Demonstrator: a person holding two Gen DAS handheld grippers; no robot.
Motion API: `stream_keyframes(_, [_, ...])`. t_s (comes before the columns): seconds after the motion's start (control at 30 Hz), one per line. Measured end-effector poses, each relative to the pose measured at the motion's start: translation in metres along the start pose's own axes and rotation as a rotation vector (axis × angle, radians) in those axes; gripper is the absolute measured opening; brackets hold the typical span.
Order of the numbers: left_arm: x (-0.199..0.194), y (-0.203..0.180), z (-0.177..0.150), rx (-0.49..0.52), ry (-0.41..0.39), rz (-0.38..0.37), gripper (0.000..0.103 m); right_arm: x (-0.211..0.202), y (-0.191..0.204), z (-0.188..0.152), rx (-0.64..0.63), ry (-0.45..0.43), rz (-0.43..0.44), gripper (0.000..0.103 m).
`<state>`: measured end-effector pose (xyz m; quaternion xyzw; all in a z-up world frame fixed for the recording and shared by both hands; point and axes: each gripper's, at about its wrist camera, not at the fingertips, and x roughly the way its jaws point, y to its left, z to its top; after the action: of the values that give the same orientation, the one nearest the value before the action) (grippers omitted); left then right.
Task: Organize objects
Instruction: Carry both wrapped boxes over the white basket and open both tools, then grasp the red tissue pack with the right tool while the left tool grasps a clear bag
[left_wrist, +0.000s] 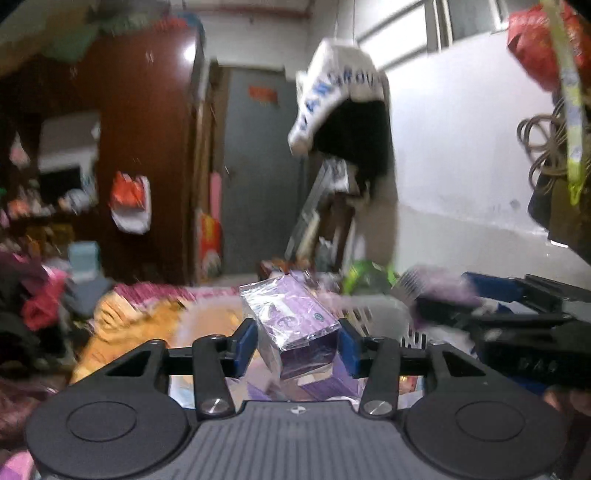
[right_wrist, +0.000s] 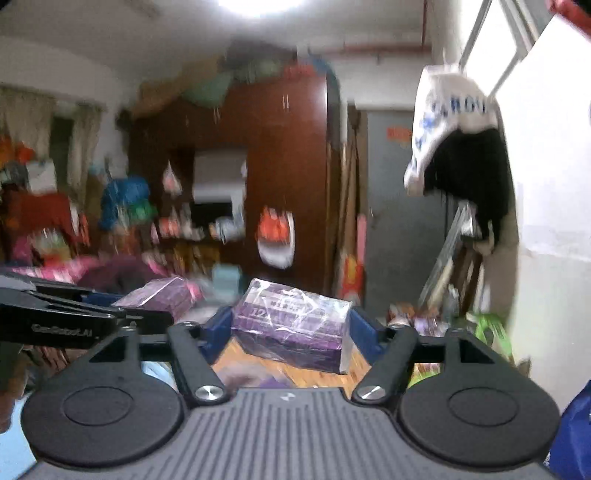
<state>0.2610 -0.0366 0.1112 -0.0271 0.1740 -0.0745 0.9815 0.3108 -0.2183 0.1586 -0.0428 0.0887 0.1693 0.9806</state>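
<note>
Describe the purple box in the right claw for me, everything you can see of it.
The purple box is a rectangular carton, seemingly cardboard, sealed in shiny crinkled clear wrap that catches the light. White print runs along its top and side, too blurred to read. It sits lengthwise across the right claw, tilted slightly, lifted above the orange cloth below. The blue pads press on its two ends; nothing else visibly touches it.
</note>
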Motion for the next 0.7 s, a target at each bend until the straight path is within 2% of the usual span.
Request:
stream_keyframes(0.03, [0.009,-0.001,-0.003,0.010,0.019,0.032,0.072,0.011,0.000,-0.004,-0.005,0.034,-0.015,0.090])
stream_keyframes(0.1, [0.008,-0.003,-0.014,0.038,0.002,0.084,0.072,0.013,0.001,-0.015,-0.013,0.052,-0.049,0.093])
stream_keyframes(0.17, [-0.008,-0.001,-0.026,0.042,-0.053,0.071,0.078,-0.009,-0.001,-0.028,0.028,0.005,-0.028,0.103])
stream_keyframes(0.23, [-0.032,0.000,-0.041,0.044,-0.109,0.071,0.083,-0.039,-0.003,-0.043,0.101,-0.046,-0.002,0.103])
stream_keyframes(0.3, [-0.049,0.006,-0.055,0.019,-0.139,0.069,0.090,-0.055,0.000,-0.058,0.140,-0.036,0.057,0.103])
stream_keyframes(0.37, [-0.053,0.009,-0.068,0.015,-0.124,0.067,0.091,-0.055,0.011,-0.076,0.129,0.032,0.093,0.103])
stream_keyframes(0.43, [-0.053,0.013,-0.080,0.029,-0.095,0.072,0.091,-0.030,0.023,-0.094,0.112,0.193,0.105,0.103])
stream_keyframes(0.5, [-0.048,0.014,-0.089,0.055,-0.063,0.091,0.091,-0.006,0.034,-0.110,0.074,0.299,0.109,0.103])
stream_keyframes(0.6, [-0.046,0.018,-0.096,0.064,-0.048,0.113,0.091,0.021,0.044,-0.119,0.043,0.371,0.109,0.103])
stream_keyframes(0.7, [-0.045,0.027,-0.102,0.020,-0.028,0.110,0.091,0.039,0.048,-0.119,0.039,0.424,0.106,0.101])
